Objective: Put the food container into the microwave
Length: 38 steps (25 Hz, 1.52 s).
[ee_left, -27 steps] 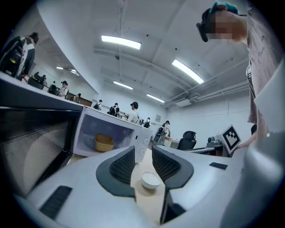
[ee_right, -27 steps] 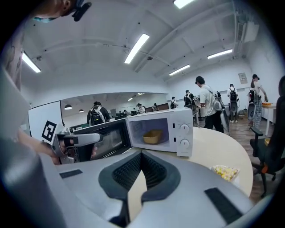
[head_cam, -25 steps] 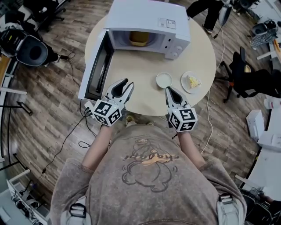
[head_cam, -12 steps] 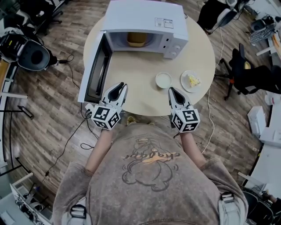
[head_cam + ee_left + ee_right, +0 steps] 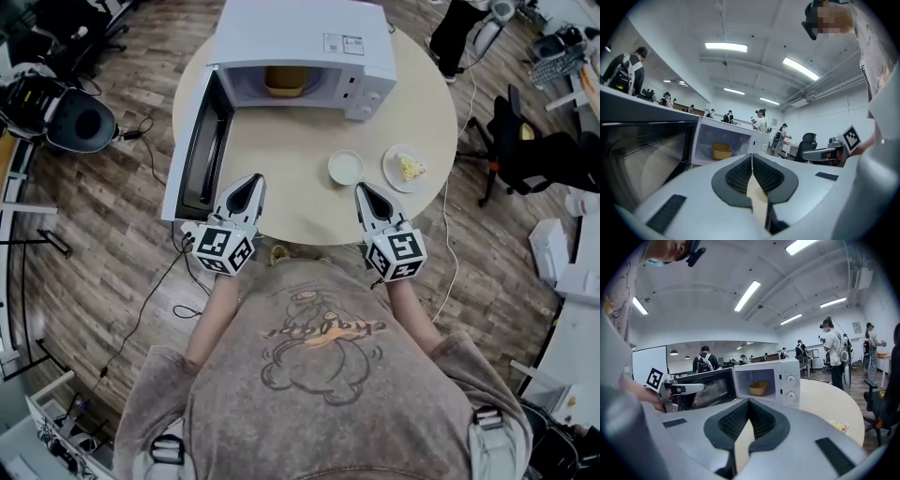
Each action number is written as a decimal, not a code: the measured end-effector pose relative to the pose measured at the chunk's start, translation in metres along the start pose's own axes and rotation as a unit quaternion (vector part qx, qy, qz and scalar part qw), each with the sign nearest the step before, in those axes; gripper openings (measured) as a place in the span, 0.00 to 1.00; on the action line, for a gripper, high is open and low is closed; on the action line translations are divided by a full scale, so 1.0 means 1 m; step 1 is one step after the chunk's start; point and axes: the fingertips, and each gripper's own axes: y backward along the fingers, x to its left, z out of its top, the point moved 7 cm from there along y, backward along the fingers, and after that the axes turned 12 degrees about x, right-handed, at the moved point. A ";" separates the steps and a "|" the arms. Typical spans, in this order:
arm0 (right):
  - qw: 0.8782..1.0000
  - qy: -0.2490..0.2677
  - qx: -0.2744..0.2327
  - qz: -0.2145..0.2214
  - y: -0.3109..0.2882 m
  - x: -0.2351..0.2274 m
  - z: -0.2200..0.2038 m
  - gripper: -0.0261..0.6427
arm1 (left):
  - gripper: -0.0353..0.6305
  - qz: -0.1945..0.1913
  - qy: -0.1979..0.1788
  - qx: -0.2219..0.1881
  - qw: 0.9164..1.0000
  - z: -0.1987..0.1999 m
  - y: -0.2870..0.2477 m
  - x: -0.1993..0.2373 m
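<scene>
- The yellow food container [image 5: 284, 82] sits inside the white microwave [image 5: 300, 37], whose door [image 5: 199, 141] is swung wide to the left.
- The left gripper [image 5: 251, 180] has just been closing. Its jaws now meet with nothing between them, above the near edge of the round table [image 5: 281, 159].
- The right gripper [image 5: 362, 190] has its jaws pressed together, empty.
- A small white bowl [image 5: 346, 168] and a plate of food [image 5: 406, 168] lie just ahead of the right gripper.
</scene>
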 end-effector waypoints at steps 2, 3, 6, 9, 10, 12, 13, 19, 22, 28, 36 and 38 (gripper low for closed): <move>1.000 0.000 -0.002 -0.002 -0.001 -0.002 0.000 0.03 | 0.10 -0.003 0.000 -0.001 1.000 0.000 -0.004 -0.001; 1.000 -0.001 -0.003 -0.003 -0.002 -0.003 0.000 0.03 | 0.10 -0.003 0.000 -0.001 1.000 0.000 -0.005 -0.001; 1.000 -0.004 -0.006 -0.005 -0.003 -0.005 0.000 0.03 | 0.10 -0.003 -0.001 -0.002 1.000 0.000 -0.007 -0.003; 1.000 -0.010 -0.008 -0.005 -0.005 -0.008 0.000 0.03 | 0.10 -0.002 -0.001 -0.002 1.000 0.000 -0.009 -0.004; 1.000 -0.013 -0.009 -0.005 -0.006 -0.008 0.000 0.03 | 0.10 -0.002 -0.002 -0.001 1.000 0.000 -0.010 -0.004; 1.000 -0.018 -0.010 -0.005 -0.007 -0.009 0.000 0.03 | 0.10 -0.002 -0.002 0.000 1.000 0.000 -0.011 -0.005; 1.000 -0.019 -0.011 -0.005 -0.007 -0.010 0.000 0.03 | 0.10 -0.002 -0.001 0.000 1.000 0.000 -0.012 -0.006; 1.000 -0.026 -0.015 -0.005 -0.006 -0.011 0.002 0.03 | 0.10 -0.002 0.019 -0.003 1.000 0.000 -0.012 -0.009; 0.999 -0.027 -0.016 -0.004 -0.004 -0.012 0.003 0.03 | 0.10 0.002 0.027 -0.008 1.000 0.000 -0.011 -0.009; 0.999 -0.030 -0.022 -0.003 -0.001 -0.012 0.005 0.03 | 0.10 0.007 0.036 -0.008 0.999 -0.002 -0.008 -0.009; 0.999 -0.030 -0.015 0.000 -0.001 -0.008 0.002 0.03 | 0.10 0.007 0.048 -0.008 0.999 -0.006 -0.004 -0.006; 0.999 -0.029 -0.014 0.000 -0.002 -0.008 0.001 0.03 | 0.10 0.007 0.049 -0.007 0.999 -0.006 -0.004 -0.006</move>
